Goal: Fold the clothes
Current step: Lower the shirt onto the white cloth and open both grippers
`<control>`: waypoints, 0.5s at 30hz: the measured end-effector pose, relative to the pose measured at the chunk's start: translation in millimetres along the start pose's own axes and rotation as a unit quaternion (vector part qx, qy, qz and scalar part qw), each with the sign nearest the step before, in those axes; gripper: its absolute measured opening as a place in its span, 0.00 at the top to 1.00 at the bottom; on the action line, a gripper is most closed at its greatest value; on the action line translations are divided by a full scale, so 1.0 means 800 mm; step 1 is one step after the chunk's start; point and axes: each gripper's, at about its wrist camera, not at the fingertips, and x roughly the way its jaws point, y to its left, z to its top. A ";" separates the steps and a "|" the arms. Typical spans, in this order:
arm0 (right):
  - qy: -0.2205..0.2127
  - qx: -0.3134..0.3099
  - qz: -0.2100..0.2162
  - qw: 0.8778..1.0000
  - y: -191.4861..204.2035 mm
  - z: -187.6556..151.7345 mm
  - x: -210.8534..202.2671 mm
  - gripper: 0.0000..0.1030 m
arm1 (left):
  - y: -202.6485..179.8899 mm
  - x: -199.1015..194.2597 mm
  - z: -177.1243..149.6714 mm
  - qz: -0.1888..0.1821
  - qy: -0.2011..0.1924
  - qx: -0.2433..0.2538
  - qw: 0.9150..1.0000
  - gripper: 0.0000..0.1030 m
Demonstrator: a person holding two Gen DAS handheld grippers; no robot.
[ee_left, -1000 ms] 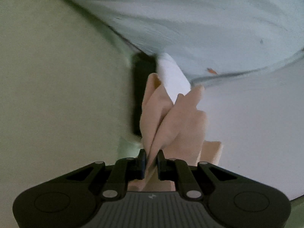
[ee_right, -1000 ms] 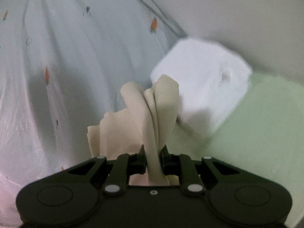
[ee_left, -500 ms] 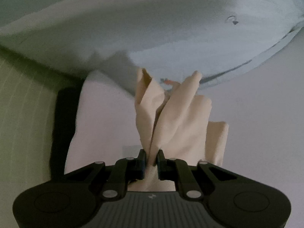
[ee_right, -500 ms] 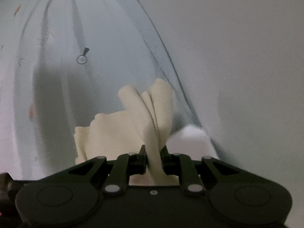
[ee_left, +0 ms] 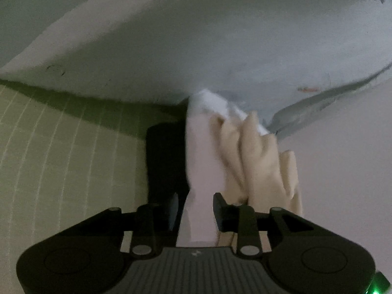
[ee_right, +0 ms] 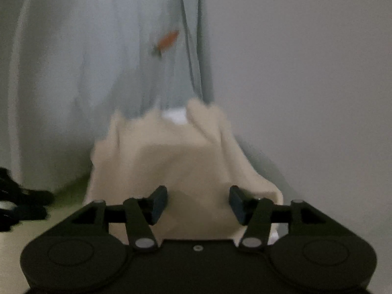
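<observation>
Judging from how things lie, one fold is being finished: the beige garment has been carried over onto a white folded cloth and is being let go. The left gripper has just been opening; its fingers stand apart with the white cloth showing between them, not pinched, and the beige cloth bunched just to their right. The right gripper has also just been opening, its fingers wide apart, the beige cloth draped in a loose mound in front of them and no longer pinched.

Left to do, as I read it: the beige piece sits rumpled, with raised corners, so it needs smoothing or another fold before it makes a neat stack.

Count: two grippers, one beige garment, one white cloth beneath it, one green gridded mat on the surface, and one pale printed sheet hanging behind. Motion blur hides any finer detail.
</observation>
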 end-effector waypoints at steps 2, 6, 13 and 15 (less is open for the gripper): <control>0.000 0.013 -0.002 1.000 -0.002 0.000 -0.005 0.42 | 0.001 -0.009 -0.008 0.010 -0.001 0.021 1.000 0.57; 0.003 0.002 -0.008 1.000 0.007 -0.006 -0.035 0.19 | -0.002 -0.029 -0.026 0.030 -0.030 0.055 0.998 0.35; -0.023 -0.021 -0.014 0.999 0.021 -0.041 -0.114 0.13 | -0.028 -0.090 -0.070 0.030 -0.069 0.152 0.986 0.25; -0.030 -0.019 -0.014 0.999 0.021 -0.052 -0.144 0.13 | -0.038 -0.105 -0.088 0.029 -0.073 0.185 0.980 0.25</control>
